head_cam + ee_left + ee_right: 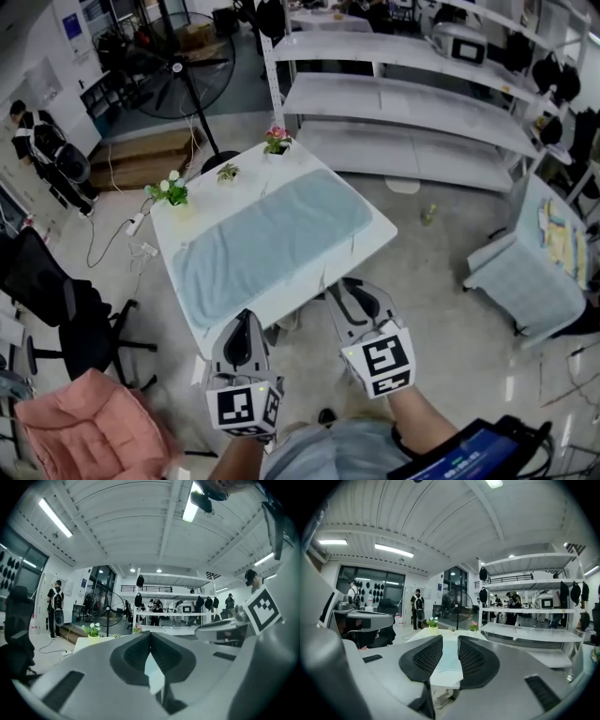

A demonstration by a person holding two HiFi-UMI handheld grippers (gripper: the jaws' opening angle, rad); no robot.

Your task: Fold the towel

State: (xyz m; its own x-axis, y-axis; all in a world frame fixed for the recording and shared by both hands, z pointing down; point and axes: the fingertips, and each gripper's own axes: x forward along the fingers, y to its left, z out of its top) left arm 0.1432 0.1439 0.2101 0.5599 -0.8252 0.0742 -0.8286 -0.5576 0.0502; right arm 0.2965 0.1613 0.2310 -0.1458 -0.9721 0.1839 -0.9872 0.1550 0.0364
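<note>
A light blue towel (272, 239) lies spread flat along the white table (180, 223). Both grippers hover off the table's near edge, short of the towel and pointing toward it. My left gripper (246, 321) is shut with nothing in it; in the left gripper view its jaws (150, 637) meet at the tip, and a strip of towel (154, 672) shows beyond them. My right gripper (352, 287) stands open, a narrow gap between its jaws (450, 644). Nothing sits in that gap, and the towel (449, 660) shows through it farther off.
Three small potted plants stand along the table's far edge: white flowers (169, 190), a green sprig (228, 172) and pink flowers (277, 141). A black office chair (56, 300) and a pink cushion (84, 431) are at the left. White shelving (403, 103) and a fan (178, 66) stand behind.
</note>
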